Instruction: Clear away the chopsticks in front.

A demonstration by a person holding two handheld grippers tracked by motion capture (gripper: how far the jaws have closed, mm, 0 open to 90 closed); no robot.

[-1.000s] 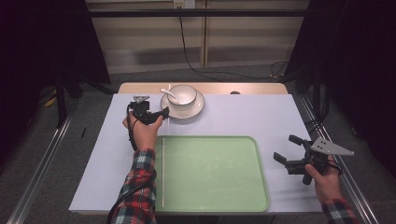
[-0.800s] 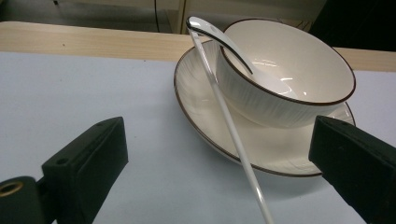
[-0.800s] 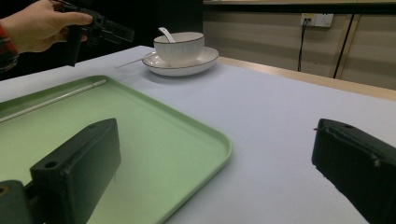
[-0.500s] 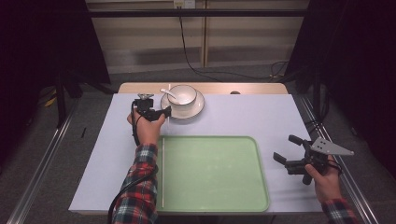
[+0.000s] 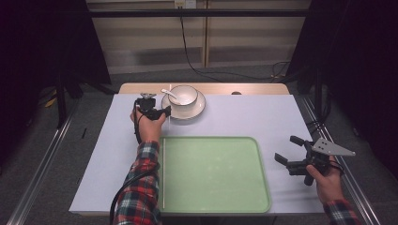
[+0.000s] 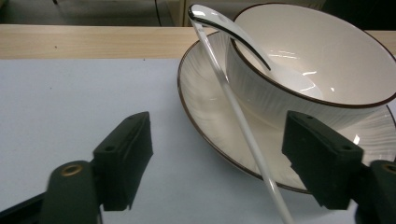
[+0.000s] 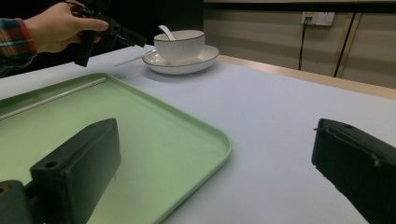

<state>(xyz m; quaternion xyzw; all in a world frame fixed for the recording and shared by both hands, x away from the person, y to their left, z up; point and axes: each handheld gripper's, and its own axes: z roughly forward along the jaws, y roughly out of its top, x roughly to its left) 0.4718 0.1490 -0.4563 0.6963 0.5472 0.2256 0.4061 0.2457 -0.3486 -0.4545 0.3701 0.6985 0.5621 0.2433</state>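
Observation:
A white bowl (image 5: 184,94) with a white spoon (image 5: 169,93) in it stands on a white plate (image 5: 196,108) at the far edge of the table. A thin white chopstick (image 6: 243,121) leans on the plate's rim and runs back between the jaws of my left gripper (image 5: 164,111), which have just been closing around it. The pads (image 6: 128,154) still stand clear of the stick on both sides. My right gripper (image 5: 287,150) hovers open, with nothing between its jaws, to the right of the green tray (image 5: 211,173).
A second white chopstick (image 5: 164,178) lies along the tray's left side. The table is covered with a pale sheet (image 5: 263,117), with a wooden strip at the far edge. Dark floor and metal rails surround the table.
My left hand has edged towards the plate and its jaws have narrowed around the leaning chopstick. The right gripper has stayed where it was.

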